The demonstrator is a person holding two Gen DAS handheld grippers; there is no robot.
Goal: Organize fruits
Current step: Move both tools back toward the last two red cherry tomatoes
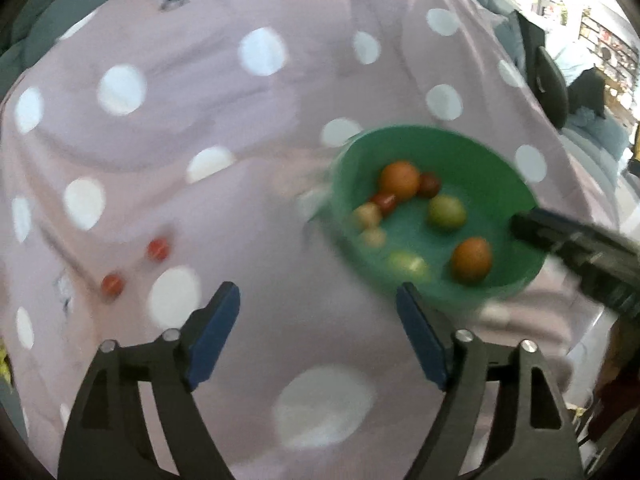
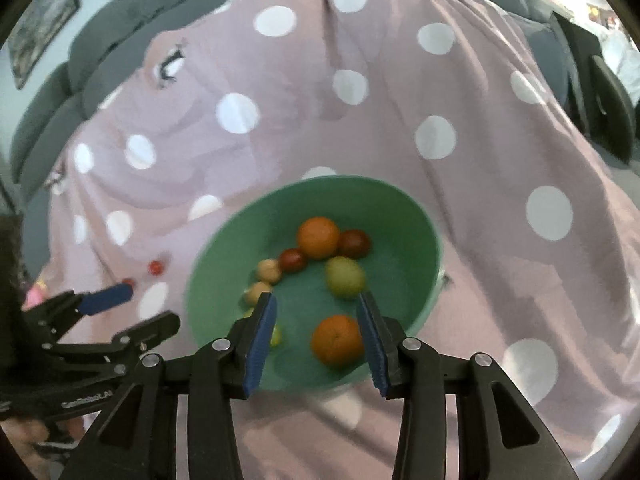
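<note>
A green bowl [image 2: 400,208] sits on a pink polka-dot cloth and holds several fruits: two oranges [image 2: 319,237], a green fruit [image 2: 345,277], dark red tomatoes [image 2: 353,243] and small tan fruits [image 2: 268,269]. The bowl also shows in the left wrist view [image 1: 480,152]. Two small red fruits [image 1: 158,249] lie on the cloth left of the bowl. My right gripper [image 2: 316,312] is open above the bowl's near side, with an orange [image 2: 337,340] between its jaws, untouched. My left gripper [image 1: 318,304] is open and empty over the cloth, between the red fruits and the bowl.
The pink polka-dot cloth [image 2: 440,92] covers a grey sofa [image 2: 120,20]. A dark chair [image 2: 604,96] stands at the right. Framed pictures [image 2: 40,28] hang on the wall at the upper left.
</note>
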